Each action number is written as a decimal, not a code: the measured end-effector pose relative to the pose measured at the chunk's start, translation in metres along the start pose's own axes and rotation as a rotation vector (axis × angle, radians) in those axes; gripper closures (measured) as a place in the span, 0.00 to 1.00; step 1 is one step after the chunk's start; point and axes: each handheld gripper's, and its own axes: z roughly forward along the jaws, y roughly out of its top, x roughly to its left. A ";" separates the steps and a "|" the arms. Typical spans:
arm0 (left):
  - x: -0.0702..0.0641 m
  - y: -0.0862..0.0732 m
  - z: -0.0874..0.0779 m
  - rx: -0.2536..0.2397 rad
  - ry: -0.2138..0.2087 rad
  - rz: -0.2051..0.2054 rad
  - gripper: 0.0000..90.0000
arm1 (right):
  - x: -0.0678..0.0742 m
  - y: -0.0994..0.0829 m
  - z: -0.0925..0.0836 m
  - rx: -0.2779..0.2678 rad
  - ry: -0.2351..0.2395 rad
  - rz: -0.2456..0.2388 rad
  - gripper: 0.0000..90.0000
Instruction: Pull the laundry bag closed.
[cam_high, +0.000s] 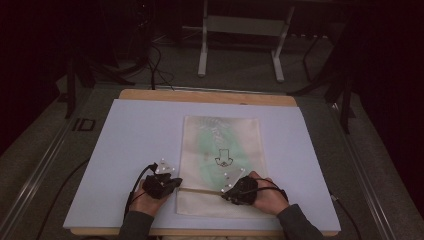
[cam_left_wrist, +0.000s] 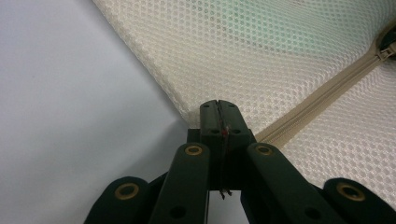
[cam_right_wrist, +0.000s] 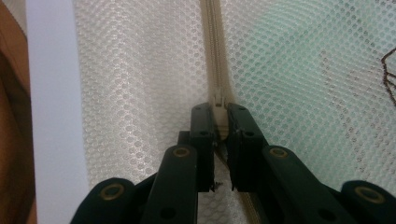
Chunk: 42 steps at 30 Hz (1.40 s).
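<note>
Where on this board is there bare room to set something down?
The board is bare left of the mesh bag, from its far edge down to the left tool. A narrower bare strip runs right of the bag, and another along the far edge. It is crowded near the front: both tools sit on the bag's zipper, the right tool at its pull.

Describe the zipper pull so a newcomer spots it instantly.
On the pale blue board lies a cream mesh bag. A beige zipper crosses its near end; the zipper pull is the small tab at the right gripper, between its jaws.
</note>
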 end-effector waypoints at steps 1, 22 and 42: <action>0.000 0.000 0.000 0.001 0.000 0.001 1.00 | 0.000 0.000 0.000 -0.002 0.001 0.000 0.92; -0.001 0.000 0.000 0.002 0.004 0.001 1.00 | -0.002 -0.021 -0.009 -0.043 0.000 0.055 0.92; -0.001 0.000 0.000 0.003 0.004 0.002 1.00 | -0.003 -0.035 -0.018 -0.045 -0.009 0.079 0.92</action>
